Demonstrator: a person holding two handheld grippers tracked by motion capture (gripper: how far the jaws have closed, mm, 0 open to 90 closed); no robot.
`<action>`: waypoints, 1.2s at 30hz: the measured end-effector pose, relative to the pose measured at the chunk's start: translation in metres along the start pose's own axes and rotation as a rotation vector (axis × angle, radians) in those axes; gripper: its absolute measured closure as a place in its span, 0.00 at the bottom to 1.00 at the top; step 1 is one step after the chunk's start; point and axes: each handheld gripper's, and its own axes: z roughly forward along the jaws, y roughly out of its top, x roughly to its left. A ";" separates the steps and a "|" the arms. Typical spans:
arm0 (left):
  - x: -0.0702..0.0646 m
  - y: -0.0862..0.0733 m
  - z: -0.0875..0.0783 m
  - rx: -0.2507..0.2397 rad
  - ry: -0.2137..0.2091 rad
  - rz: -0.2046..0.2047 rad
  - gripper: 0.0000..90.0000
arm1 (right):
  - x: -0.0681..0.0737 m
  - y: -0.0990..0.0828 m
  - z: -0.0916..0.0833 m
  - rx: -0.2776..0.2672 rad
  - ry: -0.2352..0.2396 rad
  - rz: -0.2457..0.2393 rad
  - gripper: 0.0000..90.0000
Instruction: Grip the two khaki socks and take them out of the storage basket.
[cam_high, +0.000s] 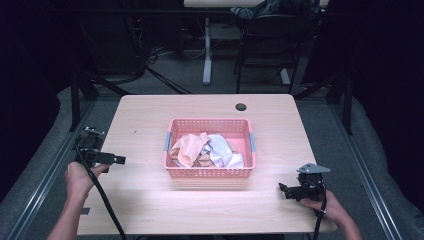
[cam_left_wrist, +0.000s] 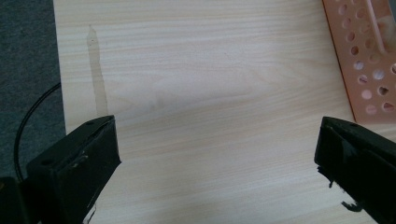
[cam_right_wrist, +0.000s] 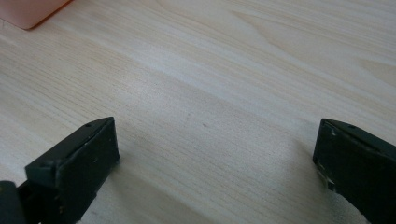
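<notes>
From above, the pink basket (cam_high: 210, 172) sits mid-table with crumpled cloths (cam_high: 207, 150) heaped inside; the left gripper (cam_high: 117, 160) lies off its left side, the right gripper (cam_high: 284, 190) off its front right corner, each pointing toward it and about equally near. Along the left gripper (cam_left_wrist: 217, 154), jaws stand wide and empty, the basket (cam_left_wrist: 369, 70) up right. The right gripper (cam_right_wrist: 217, 154) is likewise wide, the basket (cam_right_wrist: 32, 11) corner up left.

**Count on the table**

I count one table (cam_high: 150, 200) and one pink basket (cam_high: 210, 172) on it. Inside the basket I see a heap of cloths (cam_high: 205, 150): at least one peach and one white, the rest too tangled to number. I hold two grippers, left gripper (cam_high: 117, 160) and right gripper (cam_high: 284, 190), each with two jaws.
</notes>
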 end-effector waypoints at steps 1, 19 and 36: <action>0.000 0.000 0.000 0.001 0.000 0.003 0.00 | 0.000 0.000 0.000 0.000 0.000 0.000 0.00; -0.010 0.013 0.003 0.006 0.004 0.040 0.00 | 0.001 0.000 0.000 -0.003 -0.001 0.007 0.00; -0.047 0.037 0.011 0.003 -0.034 0.113 0.00 | 0.002 -0.002 -0.001 -0.009 -0.011 0.020 0.00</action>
